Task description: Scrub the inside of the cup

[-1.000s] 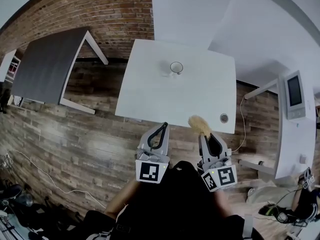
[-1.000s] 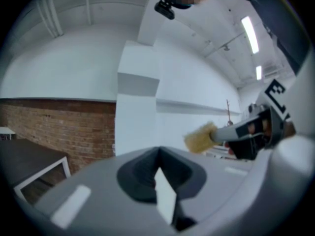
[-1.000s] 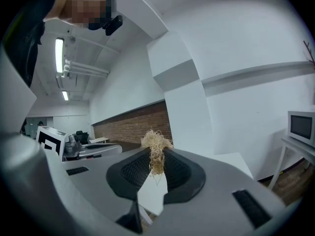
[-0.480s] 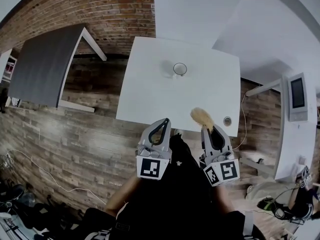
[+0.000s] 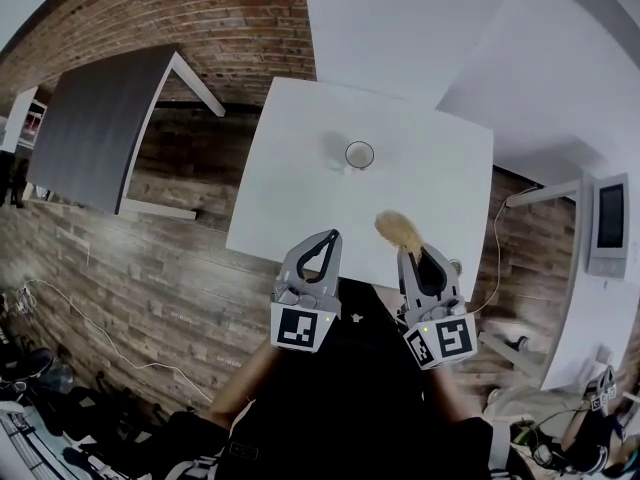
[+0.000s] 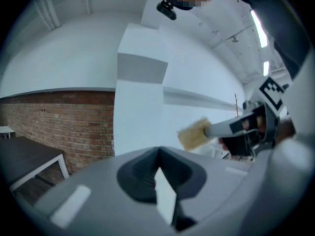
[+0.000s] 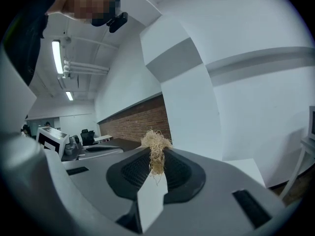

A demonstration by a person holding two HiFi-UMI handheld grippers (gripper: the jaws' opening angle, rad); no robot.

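Observation:
A small clear cup (image 5: pixel 359 154) stands upright near the middle of the white table (image 5: pixel 300 188). Both grippers hang side by side in front of the table's near edge, well short of the cup. My left gripper (image 5: pixel 331 237) is shut with nothing between its jaws, which meet tip to tip in the left gripper view (image 6: pixel 158 151). My right gripper (image 5: pixel 412 254) is shut on the handle of a brush (image 5: pixel 398 232) whose straw-coloured bristle head pokes out over the table's edge. The brush (image 7: pixel 155 144) sticks up between the right jaws, and the brush (image 6: pixel 194 134) also shows from the side.
A dark grey table (image 5: pixel 100 128) stands to the left against the brick wall (image 5: pixel 200 18). A white desk with a monitor (image 5: pixel 608 226) is at the right. Wood-plank floor (image 5: pixel 120 268) with a cable lies in front of the white table.
The white table has drawn closer in the head view. Both grippers sit slightly higher, and the brush head now overlaps the table's near edge. Neither grip has changed.

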